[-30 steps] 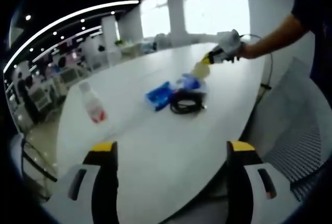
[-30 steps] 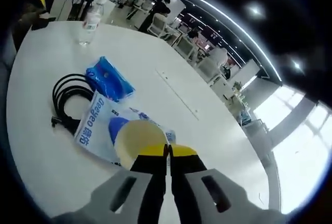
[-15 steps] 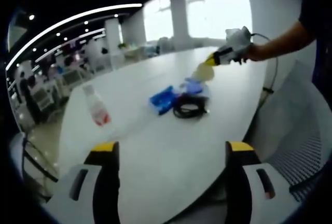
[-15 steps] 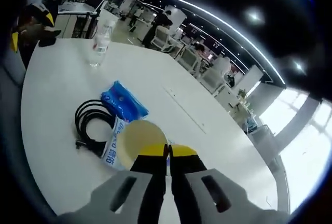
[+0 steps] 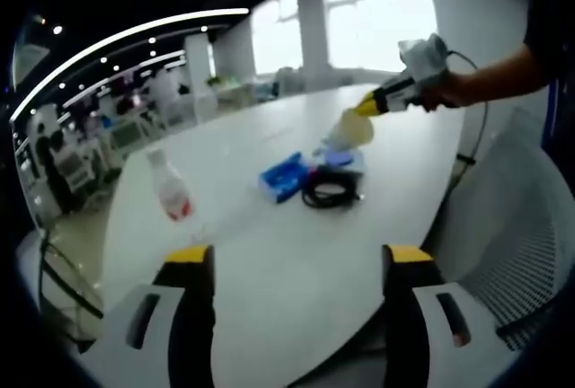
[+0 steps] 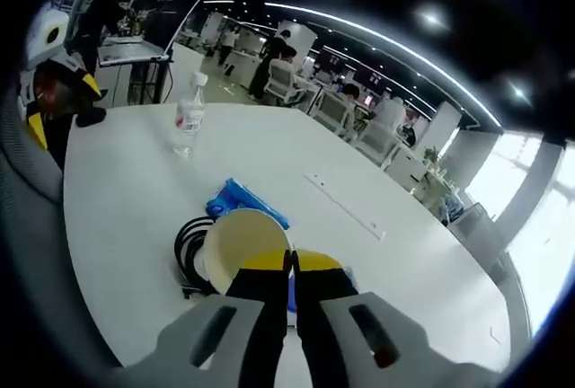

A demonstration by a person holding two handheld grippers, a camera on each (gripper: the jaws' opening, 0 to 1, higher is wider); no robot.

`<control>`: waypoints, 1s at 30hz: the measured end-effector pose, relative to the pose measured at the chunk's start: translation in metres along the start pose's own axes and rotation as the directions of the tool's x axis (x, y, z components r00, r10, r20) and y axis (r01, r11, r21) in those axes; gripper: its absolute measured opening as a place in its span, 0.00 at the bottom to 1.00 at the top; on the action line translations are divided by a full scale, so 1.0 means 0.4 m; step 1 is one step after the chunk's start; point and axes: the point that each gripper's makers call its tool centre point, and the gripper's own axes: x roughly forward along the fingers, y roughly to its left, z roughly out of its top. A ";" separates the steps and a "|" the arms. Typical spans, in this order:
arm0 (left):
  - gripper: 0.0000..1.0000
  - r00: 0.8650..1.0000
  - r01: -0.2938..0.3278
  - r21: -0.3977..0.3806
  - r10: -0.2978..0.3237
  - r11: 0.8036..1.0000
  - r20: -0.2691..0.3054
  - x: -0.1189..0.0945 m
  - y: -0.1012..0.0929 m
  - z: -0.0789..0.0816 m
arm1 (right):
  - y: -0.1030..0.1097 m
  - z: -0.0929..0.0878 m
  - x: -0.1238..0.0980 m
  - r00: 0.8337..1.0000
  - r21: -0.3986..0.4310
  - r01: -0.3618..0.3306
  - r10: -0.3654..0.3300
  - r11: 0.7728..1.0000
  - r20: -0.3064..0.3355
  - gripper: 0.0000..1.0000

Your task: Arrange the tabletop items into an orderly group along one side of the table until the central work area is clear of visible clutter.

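Note:
My right gripper (image 6: 291,262) is shut on the rim of a pale yellow paper cup (image 6: 243,244) and holds it in the air over the white table (image 6: 126,190). In the left gripper view the same cup (image 5: 352,127) hangs from that right gripper (image 5: 370,103) above a white-and-blue wipes pack (image 5: 341,159). Below lie a blue packet (image 6: 247,204) (image 5: 283,175) and a coiled black cable (image 6: 189,249) (image 5: 330,192). A clear water bottle (image 6: 188,123) (image 5: 169,192) stands apart from them. My left gripper (image 5: 298,258) is open over the near table edge, holding nothing.
A grey mesh chair (image 5: 512,226) stands by the table's right edge in the left gripper view. A person's arm (image 5: 490,78) reaches in there. A laptop (image 6: 157,29) sits on a desk beyond the table. Office desks and chairs stand behind.
My right gripper has lifted the cup higher and drawn back, so the items below look smaller. The left gripper has barely moved.

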 end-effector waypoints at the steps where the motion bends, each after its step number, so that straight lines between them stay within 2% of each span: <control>1: 0.70 1.000 0.000 0.003 0.000 1.000 0.001 -0.001 -0.001 0.001 | 0.005 0.001 -0.002 1.000 0.006 -0.004 0.004 1.000 0.001 0.01; 5: 0.64 1.000 0.001 0.005 -0.001 1.000 0.007 -0.003 -0.002 0.004 | 0.028 0.005 -0.009 1.000 0.035 -0.021 0.021 0.999 0.003 0.01; 13: 0.60 1.000 0.005 0.010 -0.005 1.000 0.013 -0.004 -0.005 0.016 | 0.068 0.009 -0.014 0.998 0.077 -0.060 0.060 0.995 0.004 0.01; 17: 0.53 1.000 0.003 0.022 -0.003 1.000 0.009 -0.008 -0.007 0.021 | 0.079 0.019 -0.016 0.998 0.082 -0.064 0.064 0.995 0.007 0.01; 24: 0.49 0.999 -0.018 0.022 0.018 1.000 0.029 -0.011 0.000 0.068 | 0.109 0.039 -0.019 0.997 0.114 -0.083 0.081 0.990 0.019 0.01; 27: 0.48 0.998 -0.024 0.026 0.022 0.999 0.057 -0.006 -0.002 0.107 | 0.132 0.048 -0.020 0.995 0.123 -0.099 0.098 0.987 0.020 0.01; 30: 0.47 0.997 -0.019 0.038 0.016 0.999 0.070 0.003 -0.010 0.128 | 0.146 0.056 -0.022 0.994 0.125 -0.108 0.106 0.986 0.022 0.01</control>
